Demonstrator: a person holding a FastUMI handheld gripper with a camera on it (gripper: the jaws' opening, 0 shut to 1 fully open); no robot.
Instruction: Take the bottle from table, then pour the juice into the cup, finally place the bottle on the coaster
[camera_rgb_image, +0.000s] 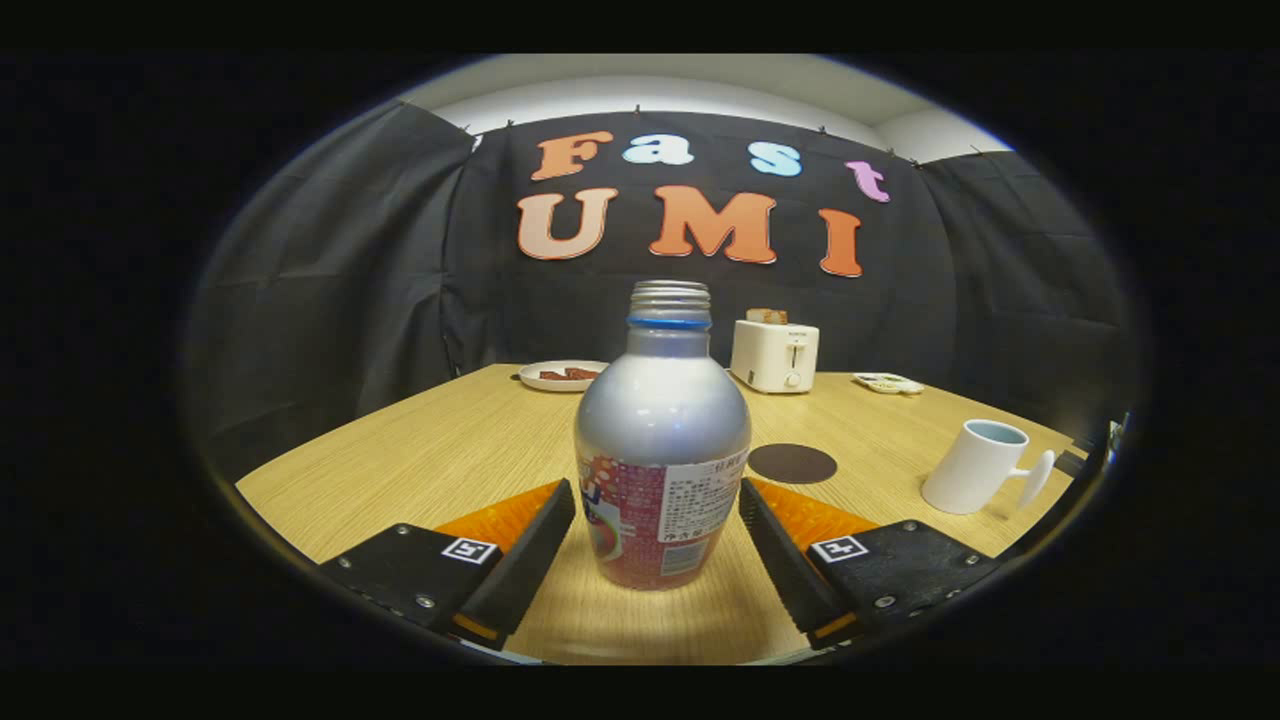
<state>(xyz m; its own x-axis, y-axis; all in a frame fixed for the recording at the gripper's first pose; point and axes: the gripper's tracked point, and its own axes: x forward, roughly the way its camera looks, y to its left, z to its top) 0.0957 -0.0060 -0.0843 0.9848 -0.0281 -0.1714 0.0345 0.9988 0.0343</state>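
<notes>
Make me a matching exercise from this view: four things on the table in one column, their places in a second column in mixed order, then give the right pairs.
Things:
1. bottle
2. coaster
3. cup
4. toaster

Places:
A. at the far end of the table, near the cloth wall
B. upright between the open fingers of the gripper, with a gap on each side
C. flat on the table just beyond the right finger
D. off to the right beyond the coaster, handle pointing right

Pairs: 1-B, 2-C, 3-D, 4-A
</notes>
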